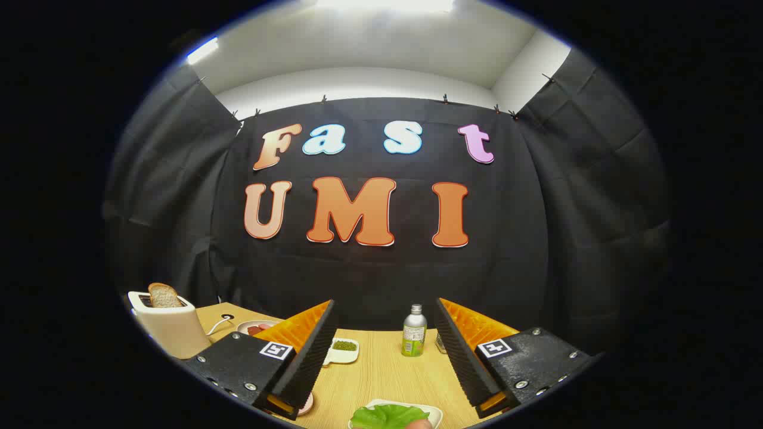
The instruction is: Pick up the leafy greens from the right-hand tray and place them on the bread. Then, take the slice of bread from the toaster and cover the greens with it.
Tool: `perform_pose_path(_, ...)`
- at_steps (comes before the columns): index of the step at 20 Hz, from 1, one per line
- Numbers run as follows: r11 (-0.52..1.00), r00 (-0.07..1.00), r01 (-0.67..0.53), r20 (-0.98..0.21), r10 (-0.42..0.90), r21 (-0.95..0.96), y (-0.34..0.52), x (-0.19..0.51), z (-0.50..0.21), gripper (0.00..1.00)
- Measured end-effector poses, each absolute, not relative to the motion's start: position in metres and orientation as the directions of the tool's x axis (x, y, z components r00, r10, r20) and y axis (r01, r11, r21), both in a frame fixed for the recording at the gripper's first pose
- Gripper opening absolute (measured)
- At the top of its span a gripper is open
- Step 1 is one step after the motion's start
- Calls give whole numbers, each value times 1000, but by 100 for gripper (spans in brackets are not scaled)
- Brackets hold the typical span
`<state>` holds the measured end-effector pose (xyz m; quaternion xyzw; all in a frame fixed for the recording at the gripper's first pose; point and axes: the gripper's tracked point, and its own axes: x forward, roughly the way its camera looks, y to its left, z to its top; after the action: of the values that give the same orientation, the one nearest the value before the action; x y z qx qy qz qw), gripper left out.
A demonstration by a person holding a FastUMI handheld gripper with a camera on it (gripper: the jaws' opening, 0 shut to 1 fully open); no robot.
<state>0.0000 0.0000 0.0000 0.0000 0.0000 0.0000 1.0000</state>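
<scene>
Green leaves (pixel 386 415) lie on a white tray (pixel 434 412) at the bottom centre of the frame, low between our fingers and slightly nearer than their tips. We hold the gripper (pixel 384 351) wide open on nothing, so we judge we must tip down to reach them. Bread (pixel 164 295) stands in the toaster (pixel 170 328) at lower left, well apart. A green bottle (pixel 413 331) stands beyond, on the wooden table (pixel 381 375).

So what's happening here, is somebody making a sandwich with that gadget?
Roughly, yes. A person holds a handheld gripper over a wooden table, its fingers open and holding nothing. Leafy greens lie on a white tray just below and between the fingers, not yet picked up. Off to the left a slice of bread sticks out of a white toaster. A small bottle stands farther back.
</scene>
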Motion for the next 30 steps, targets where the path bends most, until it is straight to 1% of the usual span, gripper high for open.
perform_pose_path(8,1000,1000,-17,-20,17,-10,7,1,-6,97)
perform_pose_path(13,1000,999,6,-43,-6,-6,2,3,-10,97)
perform_pose_path(18,1000,998,-2,-66,1,-9,4,6,-10,97)
perform_pose_path(24,998,987,-54,-155,48,-34,18,11,-20,97)
perform_pose_path(27,996,967,-86,-242,78,-23,26,12,-36,97)
perform_pose_path(30,997,928,-80,-365,73,-4,23,15,-63,97)
